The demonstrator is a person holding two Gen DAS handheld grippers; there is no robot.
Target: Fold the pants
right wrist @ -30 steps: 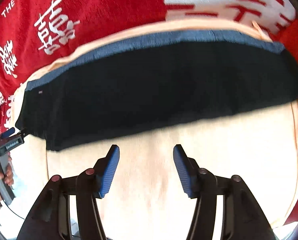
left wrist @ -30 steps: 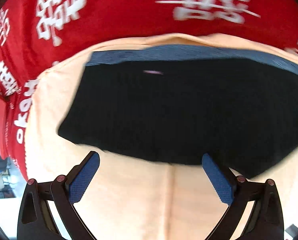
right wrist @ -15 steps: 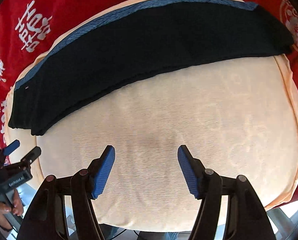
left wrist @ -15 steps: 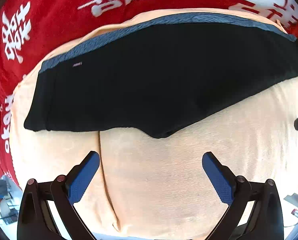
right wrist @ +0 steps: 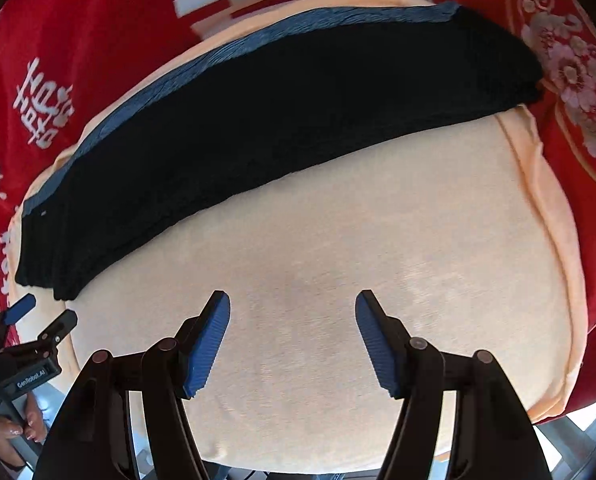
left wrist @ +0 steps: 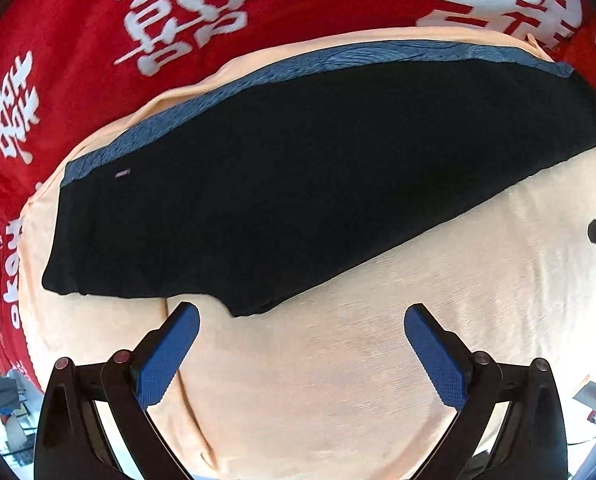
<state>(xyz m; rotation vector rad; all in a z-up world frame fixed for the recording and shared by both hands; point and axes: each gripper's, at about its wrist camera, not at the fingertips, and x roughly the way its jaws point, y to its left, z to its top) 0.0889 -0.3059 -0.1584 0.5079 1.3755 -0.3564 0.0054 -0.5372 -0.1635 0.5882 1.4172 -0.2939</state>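
Pants (left wrist: 298,184) on towel's (left wrist: 377,360) far half

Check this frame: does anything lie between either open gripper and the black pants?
Nothing visible does. Only bare peach cloth separates the right gripper and left gripper from the pants.

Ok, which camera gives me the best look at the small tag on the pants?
The left wrist view. There the tag reads as a pale strip on the black pants, just below the blue waistband. In the right wrist view it is only a tiny speck near the left end of the pants, too small to read.
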